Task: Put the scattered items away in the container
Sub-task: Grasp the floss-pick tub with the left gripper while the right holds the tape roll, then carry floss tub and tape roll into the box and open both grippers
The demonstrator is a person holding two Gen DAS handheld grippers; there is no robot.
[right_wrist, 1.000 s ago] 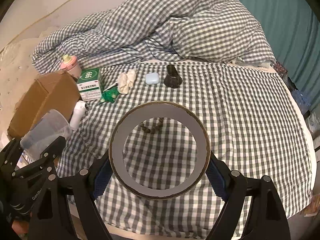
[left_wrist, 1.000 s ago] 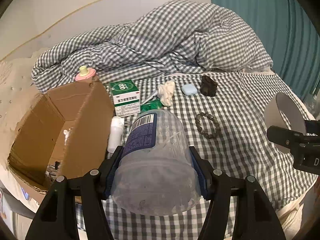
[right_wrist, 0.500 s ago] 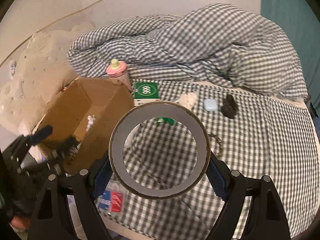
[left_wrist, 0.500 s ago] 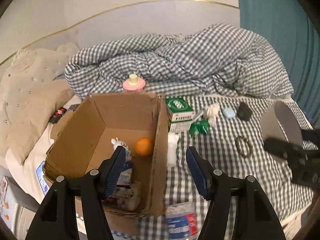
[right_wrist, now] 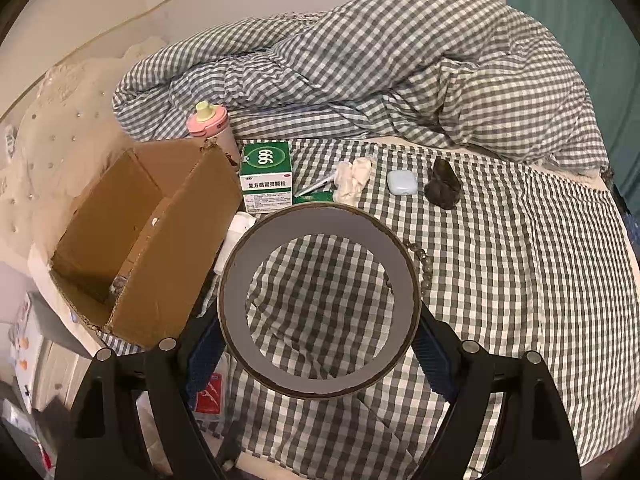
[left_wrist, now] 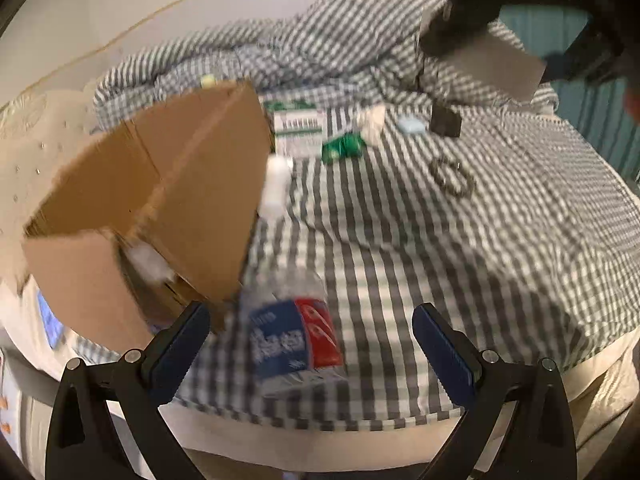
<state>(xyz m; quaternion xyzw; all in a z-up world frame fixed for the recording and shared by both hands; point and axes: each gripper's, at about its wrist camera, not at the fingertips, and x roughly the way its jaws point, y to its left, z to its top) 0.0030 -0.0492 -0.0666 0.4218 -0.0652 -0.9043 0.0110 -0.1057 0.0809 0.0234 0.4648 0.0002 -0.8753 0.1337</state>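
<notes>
Right wrist view: a bed (right_wrist: pixel 520 280) covered by a checked sheet is shown, with a bunched checked duvet (right_wrist: pixel 380 72) at its far side. An open cardboard box (right_wrist: pixel 140 240) is set at the bed's left edge. A grey tape roll (right_wrist: pixel 320 300) is clamped between the fingers of the right hand-held gripper (right_wrist: pixel 320 344) above the sheet. A green medicine box (right_wrist: pixel 266 178) stands just beside the cardboard box, with a pink bottle (right_wrist: pixel 210 126) behind it. Left wrist view, blurred: the left hand-held gripper (left_wrist: pixel 310 344) is held wide apart and empty over a clear plastic bottle (left_wrist: pixel 294 336) lying on the sheet beside the cardboard box (left_wrist: pixel 160 208). A bead bracelet (left_wrist: pixel 452 176) lies apart on the sheet.
</notes>
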